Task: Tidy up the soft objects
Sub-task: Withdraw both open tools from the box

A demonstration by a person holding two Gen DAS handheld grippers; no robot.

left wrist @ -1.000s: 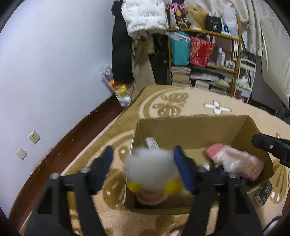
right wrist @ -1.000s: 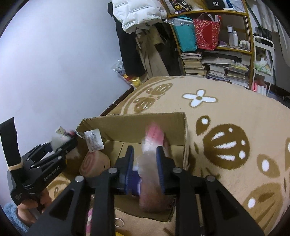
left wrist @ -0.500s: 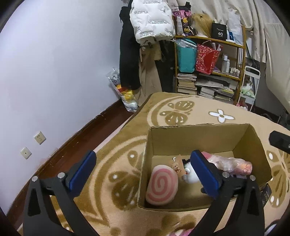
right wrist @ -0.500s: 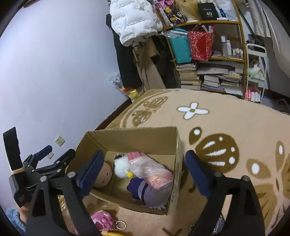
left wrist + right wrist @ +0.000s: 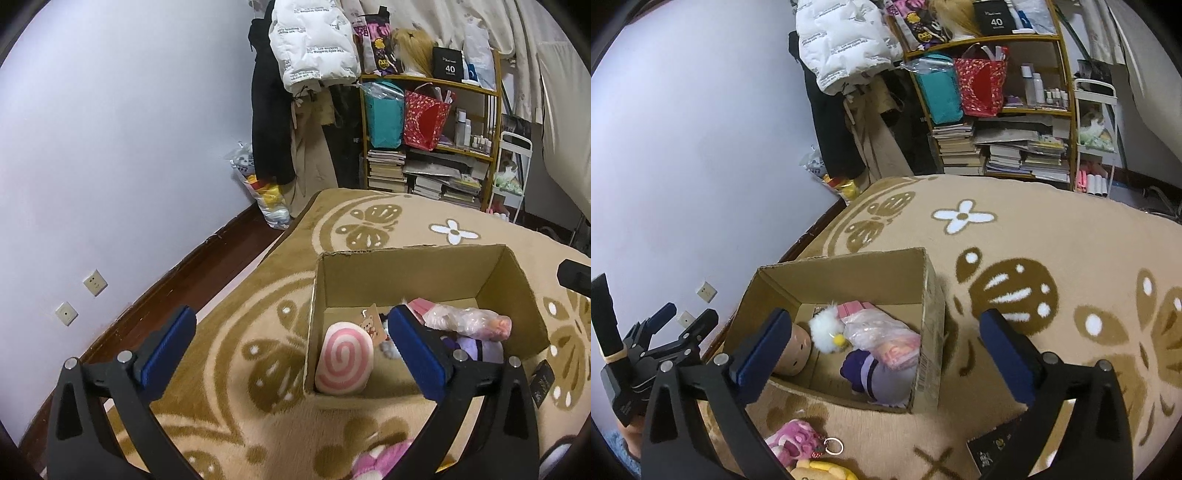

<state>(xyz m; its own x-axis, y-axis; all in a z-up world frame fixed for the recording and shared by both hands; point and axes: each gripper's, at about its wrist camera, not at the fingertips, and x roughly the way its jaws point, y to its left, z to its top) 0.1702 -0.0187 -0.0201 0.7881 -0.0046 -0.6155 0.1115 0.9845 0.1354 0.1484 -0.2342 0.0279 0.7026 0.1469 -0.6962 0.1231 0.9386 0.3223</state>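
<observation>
Left wrist view: the left claw [image 5: 291, 343] is spread wide and empty above the rug, at the near left corner of an open box [image 5: 406, 258]. Inside the box lie a pink swirl cushion [image 5: 343, 363], a bagged pink toy [image 5: 461, 321] and a purple plush [image 5: 476, 349].

Right wrist view: the right claw [image 5: 882, 341] is likewise wide open and empty over the box. A pink toy [image 5: 794, 443] and a yellow toy [image 5: 820, 470] lie on the rug in front of the box, so some packing seems left.
</observation>
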